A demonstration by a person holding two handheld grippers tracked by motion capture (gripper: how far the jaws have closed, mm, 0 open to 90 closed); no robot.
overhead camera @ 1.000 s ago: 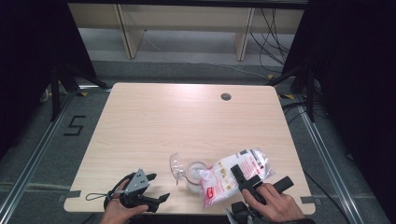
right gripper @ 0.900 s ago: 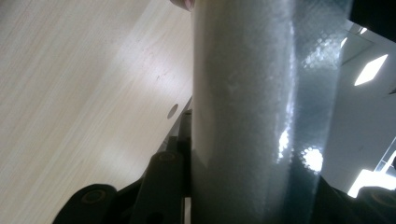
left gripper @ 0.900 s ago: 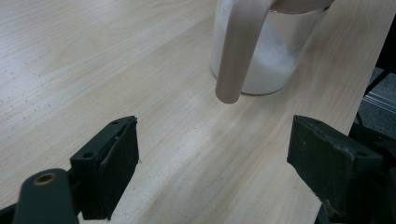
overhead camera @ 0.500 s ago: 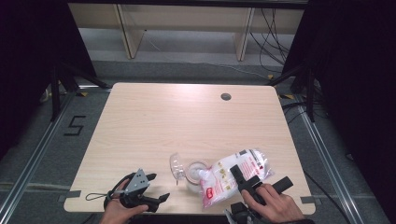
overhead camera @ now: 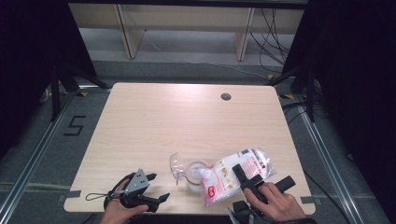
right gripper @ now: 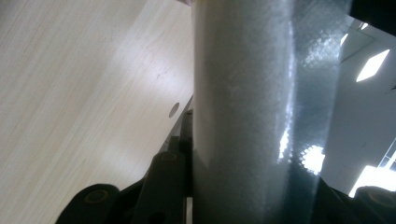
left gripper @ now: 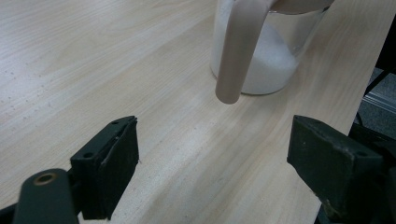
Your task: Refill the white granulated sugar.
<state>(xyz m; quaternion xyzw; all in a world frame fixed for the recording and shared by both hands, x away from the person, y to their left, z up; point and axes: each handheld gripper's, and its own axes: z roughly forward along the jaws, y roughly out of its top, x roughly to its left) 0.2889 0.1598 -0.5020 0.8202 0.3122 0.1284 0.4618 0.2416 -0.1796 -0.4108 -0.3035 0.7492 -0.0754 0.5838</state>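
A glass jar [overhead camera: 196, 173] part full of white grains stands near the table's front edge, its clear lid [overhead camera: 176, 164] swung open to the left. A plastic bag of white grains [overhead camera: 233, 170] with red print lies tilted, its low end at the jar's mouth. My right gripper [overhead camera: 264, 176] is shut on the bag, which runs up between its jaws in the right gripper view [right gripper: 252, 116]. My left gripper [overhead camera: 158, 187] rests open at the front left. In the left gripper view its jaws [left gripper: 212, 135] are spread over bare wood, with the jar [left gripper: 261, 65] and a beige band [left gripper: 238, 51] hanging from its rim just ahead.
The light wooden table [overhead camera: 187, 121] has a round cable hole [overhead camera: 226, 96] at the back right. Its front edge runs close under both hands. Shelving and cables stand on the floor behind the table.
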